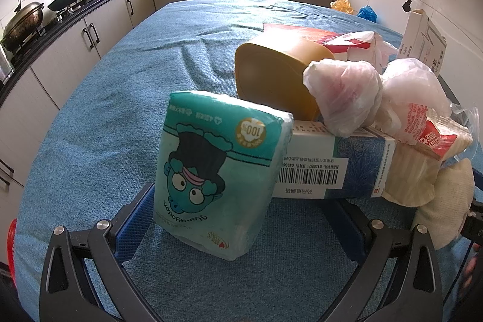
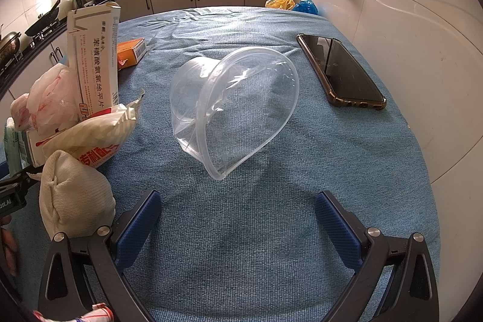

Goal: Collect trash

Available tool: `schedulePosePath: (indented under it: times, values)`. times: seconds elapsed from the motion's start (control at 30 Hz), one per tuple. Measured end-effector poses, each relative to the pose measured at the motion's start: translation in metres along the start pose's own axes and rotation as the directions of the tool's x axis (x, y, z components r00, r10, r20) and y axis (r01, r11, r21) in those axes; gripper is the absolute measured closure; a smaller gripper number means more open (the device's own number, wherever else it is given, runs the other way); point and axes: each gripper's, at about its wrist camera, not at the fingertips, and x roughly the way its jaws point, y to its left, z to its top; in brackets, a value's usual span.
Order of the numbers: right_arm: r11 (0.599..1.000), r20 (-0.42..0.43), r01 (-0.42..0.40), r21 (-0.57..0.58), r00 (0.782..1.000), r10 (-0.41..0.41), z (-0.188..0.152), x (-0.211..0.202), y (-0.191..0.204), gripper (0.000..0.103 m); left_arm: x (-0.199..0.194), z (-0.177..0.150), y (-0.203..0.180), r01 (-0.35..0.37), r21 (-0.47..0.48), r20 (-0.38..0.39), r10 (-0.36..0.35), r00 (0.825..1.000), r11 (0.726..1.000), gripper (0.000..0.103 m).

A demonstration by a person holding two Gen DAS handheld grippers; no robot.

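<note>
**Trash Collection: Both Grippers Open, Nothing Held**

Starting with the left wrist view, the left gripper [image 1: 241,225] stood wide open over the blue tablecloth [image 1: 120,110], holding nothing. A tissue pack [image 1: 217,171] stood upright between its fingers, closer to the left pad, but contact with either pad could not be confirmed. The pack leaned against a long medicine box [image 1: 332,162] lying flat behind it. On that box rested crumpled plastic bags [image 1: 344,95], with a brown tub [image 1: 277,74] on its side beyond and a snack wrapper [image 1: 434,141] to the right.

In the right wrist view, the right gripper [image 2: 238,222] was likewise fully open and empty. A clear plastic bowl [image 2: 232,107] lay tipped on its side ahead of the fingers, apart from them, mouth facing the camera. A phone [image 2: 341,71] lay flat to the right, well apart from the bowl. The trash pile, including a tall white carton [image 2: 93,62] and an orange box [image 2: 131,50], sat to the left.

Risks assessed: closing on the tissue pack might shift the leaning box and send the bags sliding off it. The bowl's thin, slick wall would likely flex or roll away under an off-centre pinch. The phone was not trash; a careless sweep could take it along.
</note>
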Motion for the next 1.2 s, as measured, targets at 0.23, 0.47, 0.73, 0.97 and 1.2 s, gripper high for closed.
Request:
schedulePosePath:
  times: [0.23,0.47,0.73,0.97,1.2]
  values:
    - [1.000,-0.034,-0.014,-0.019,0.999,0.013,-0.012,-0.008,0.000,0.000,-0.001,-0.002,0.001,0.001,0.000,0.001,-0.001,1.000,1.000,0.000]
    - [1.000,-0.047,-0.017,-0.009,0.999,0.016,-0.035,-0.027,-0.003,0.000,-0.005,-0.004,0.004,0.028,0.025,-0.005,-0.028,1.000,0.999,0.000]
    - [0.987,0.043,-0.096,0.130,0.995,0.091,-0.057,-0.079,-0.018,0.000,-0.076,-0.021,0.025,0.038,-0.010,0.099,-0.037,0.994,0.999,0.000]
    - [0.969,0.161,-0.154,0.191,0.979,0.124,-0.073,-0.121,-0.012,0.000,-0.136,-0.050,0.043,-0.008,-0.069,0.215,0.023,0.976,0.998,0.000]
    - [0.983,0.298,-0.114,0.146,0.952,0.066,-0.083,-0.158,0.009,0.000,-0.162,-0.070,0.065,-0.005,-0.141,0.234,0.038,0.971,0.990,0.000]
